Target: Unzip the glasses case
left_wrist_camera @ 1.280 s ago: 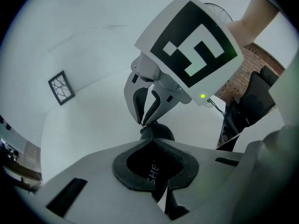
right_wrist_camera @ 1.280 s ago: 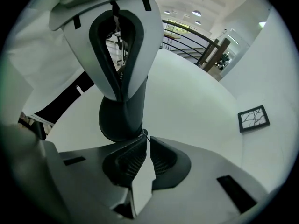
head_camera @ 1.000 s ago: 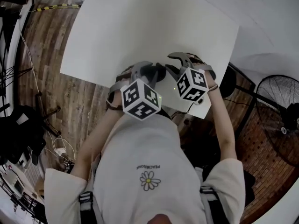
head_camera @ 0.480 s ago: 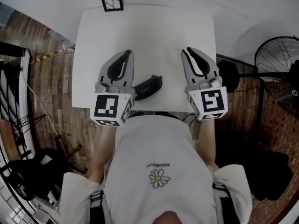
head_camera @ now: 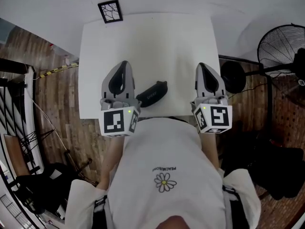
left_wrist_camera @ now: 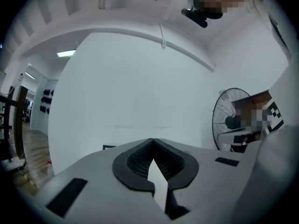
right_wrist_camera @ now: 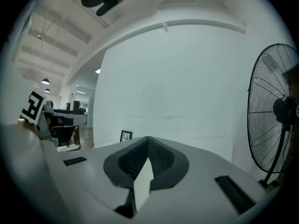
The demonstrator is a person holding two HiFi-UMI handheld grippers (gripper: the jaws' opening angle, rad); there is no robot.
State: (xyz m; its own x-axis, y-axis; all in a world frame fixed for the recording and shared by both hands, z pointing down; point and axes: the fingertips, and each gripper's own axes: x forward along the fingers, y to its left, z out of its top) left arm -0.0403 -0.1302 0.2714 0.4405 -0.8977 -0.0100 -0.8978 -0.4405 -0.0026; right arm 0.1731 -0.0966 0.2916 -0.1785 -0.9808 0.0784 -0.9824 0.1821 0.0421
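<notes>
While the glasses case [head_camera: 152, 93] lies at the worktop [head_camera: 152, 37] near edge, left tool [head_camera: 122, 63] and right tool [head_camera: 203, 66] flank it — both closed, empty, apparently held clear; zip unreadable

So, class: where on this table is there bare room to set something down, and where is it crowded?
Free: the table's far half, from the marker card by its far-left corner across to the right edge. Crowded: the near edge, where the glasses case lies between the left gripper and right gripper.
</notes>
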